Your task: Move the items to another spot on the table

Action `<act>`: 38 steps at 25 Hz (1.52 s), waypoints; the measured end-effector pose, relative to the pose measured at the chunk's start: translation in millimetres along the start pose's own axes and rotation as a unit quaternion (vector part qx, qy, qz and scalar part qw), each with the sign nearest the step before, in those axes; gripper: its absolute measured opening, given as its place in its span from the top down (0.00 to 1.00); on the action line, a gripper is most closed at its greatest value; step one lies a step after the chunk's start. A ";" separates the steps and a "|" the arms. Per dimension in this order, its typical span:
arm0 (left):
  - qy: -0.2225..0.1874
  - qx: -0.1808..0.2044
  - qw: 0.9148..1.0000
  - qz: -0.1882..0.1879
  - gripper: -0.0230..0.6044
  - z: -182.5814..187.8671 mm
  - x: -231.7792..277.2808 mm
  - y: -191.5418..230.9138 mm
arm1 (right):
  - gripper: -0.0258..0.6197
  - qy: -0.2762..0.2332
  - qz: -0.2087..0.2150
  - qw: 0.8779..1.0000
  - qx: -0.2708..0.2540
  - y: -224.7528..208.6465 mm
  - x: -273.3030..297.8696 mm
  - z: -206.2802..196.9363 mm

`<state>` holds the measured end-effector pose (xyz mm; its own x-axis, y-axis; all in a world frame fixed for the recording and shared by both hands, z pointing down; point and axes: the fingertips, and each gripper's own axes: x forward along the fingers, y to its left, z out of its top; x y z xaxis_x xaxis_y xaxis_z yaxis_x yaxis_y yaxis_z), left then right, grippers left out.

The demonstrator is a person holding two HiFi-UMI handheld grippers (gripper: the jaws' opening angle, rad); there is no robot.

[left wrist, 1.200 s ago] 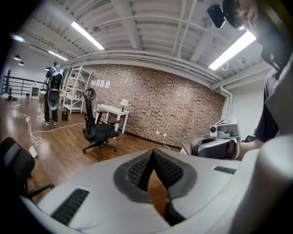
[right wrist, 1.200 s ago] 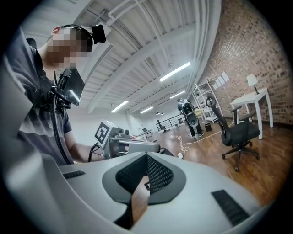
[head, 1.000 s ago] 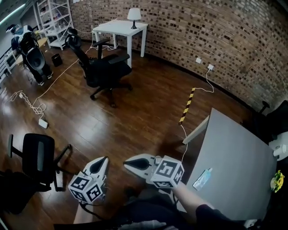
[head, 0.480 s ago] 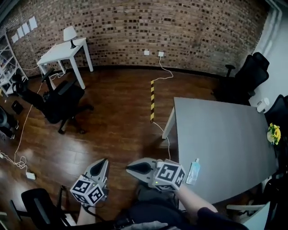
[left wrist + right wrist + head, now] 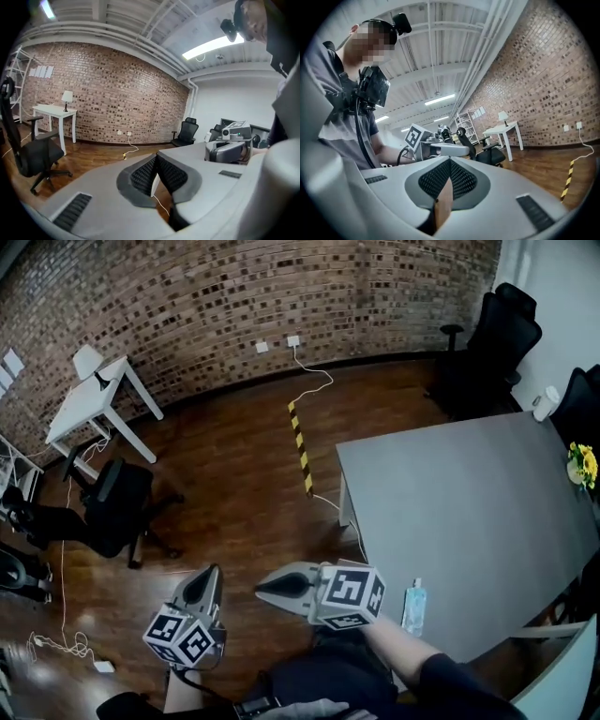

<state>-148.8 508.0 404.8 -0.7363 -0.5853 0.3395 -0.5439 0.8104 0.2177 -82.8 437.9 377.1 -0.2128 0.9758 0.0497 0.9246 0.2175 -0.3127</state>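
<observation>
A small clear-blue bottle [image 5: 413, 607] lies near the front edge of the grey table [image 5: 469, 493], just right of my right hand's marker cube. A bunch of yellow flowers [image 5: 583, 465] stands at the table's far right edge. My left gripper [image 5: 212, 571] and right gripper [image 5: 261, 588] are both over the wooden floor, left of the table. Both are shut with nothing held. In the left gripper view the jaws [image 5: 156, 159] meet, and the right gripper [image 5: 232, 143] shows beside them. The right gripper view shows its jaws [image 5: 450, 161] closed too.
A yellow-black strip [image 5: 300, 446] and a white cable [image 5: 314, 385] lie on the floor off the table's left corner. Black office chairs stand at the far right [image 5: 487, 343] and at the left [image 5: 108, 507]. A white desk [image 5: 94, 399] stands by the brick wall.
The view has swung round: the grey table now fills the right side and the bottle sits close to my right hand. Both grippers stay shut and side by side.
</observation>
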 end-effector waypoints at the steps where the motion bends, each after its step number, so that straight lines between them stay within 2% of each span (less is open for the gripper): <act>1: 0.005 0.007 1.000 -0.013 0.95 3.4 12.2 -3.5 | 1.00 -0.003 -0.015 1.000 -0.006 -9.8 -5.3 5.5; 5: 0.035 0.029 0.996 -0.081 0.95 9.8 59.3 -23.8 | 1.00 -0.022 -0.088 0.996 -0.012 -41.1 -33.6 21.4; 8: 0.055 0.040 0.988 -0.138 0.95 8.6 98.8 -45.5 | 1.00 -0.041 -0.156 0.987 -0.021 -58.9 -64.7 21.9; 11: 0.078 0.051 0.971 -0.219 0.95 7.9 142.4 -75.6 | 1.00 -0.055 -0.250 0.967 -0.010 -76.3 -103.4 16.3; 15: 0.103 0.072 0.940 -0.318 0.95 3.9 183.9 -115.9 | 1.00 -0.085 -0.353 0.931 0.022 -87.4 -149.6 12.5; 17: 0.118 0.086 0.917 -0.372 0.95 -1.3 198.4 -143.3 | 1.00 -0.109 -0.417 0.902 0.034 -82.3 -176.0 11.1; 19: 0.130 0.104 0.889 -0.427 0.95 -6.2 208.6 -174.1 | 1.00 -0.114 -0.484 0.867 0.040 -74.1 -200.6 9.5; 20: 0.135 0.115 0.875 -0.450 0.95 -8.6 210.8 -186.9 | 1.00 -0.118 -0.505 0.854 0.039 -69.0 -207.1 11.1; 24: 0.151 0.137 0.827 -0.525 0.95 -18.6 208.6 -226.2 | 1.00 -0.151 -0.550 0.821 0.037 -43.8 -215.8 17.5; 27: 0.165 0.142 0.789 -0.574 0.95 -30.4 202.1 -262.2 | 1.00 -0.181 -0.588 0.788 0.034 -21.8 -232.3 14.4; 29: 0.175 0.162 0.756 -0.609 0.95 -44.3 188.3 -290.7 | 1.00 -0.199 -0.628 0.751 0.035 -0.1 -250.0 4.7; 31: 0.184 0.184 0.725 -0.637 0.95 -59.1 171.8 -316.9 | 0.99 -0.210 -0.679 0.702 0.037 25.5 -273.2 -11.8; 32: 0.188 0.193 0.713 -0.647 0.95 -65.7 163.6 -327.6 | 0.99 -0.211 -0.702 0.679 0.040 38.5 -283.8 -21.1; 33: 0.191 0.199 0.702 -0.657 0.95 -72.0 155.8 -336.5 | 0.92 -0.210 -0.721 0.659 0.044 50.8 -292.5 -30.7; 35: 0.196 0.209 0.682 -0.673 0.95 -84.2 142.6 -350.6 | 0.91 -0.207 -0.747 0.630 0.054 71.8 -304.7 -50.7; 36: 0.198 0.214 0.675 -0.678 0.95 -90.4 138.0 -356.3 | 0.91 -0.206 -0.755 0.619 0.058 79.9 -309.2 -60.9; 38: 0.202 0.231 0.667 -0.679 0.95 -101.8 134.1 -365.1 | 0.91 -0.204 -0.766 0.605 0.068 90.0 -316.9 -80.0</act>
<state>-8.0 136.1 464.0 0.6797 -0.6412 0.3562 -0.7331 -0.6096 0.3016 93.1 149.9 409.1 -0.8740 -0.4621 0.1505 -0.4860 0.8303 -0.2726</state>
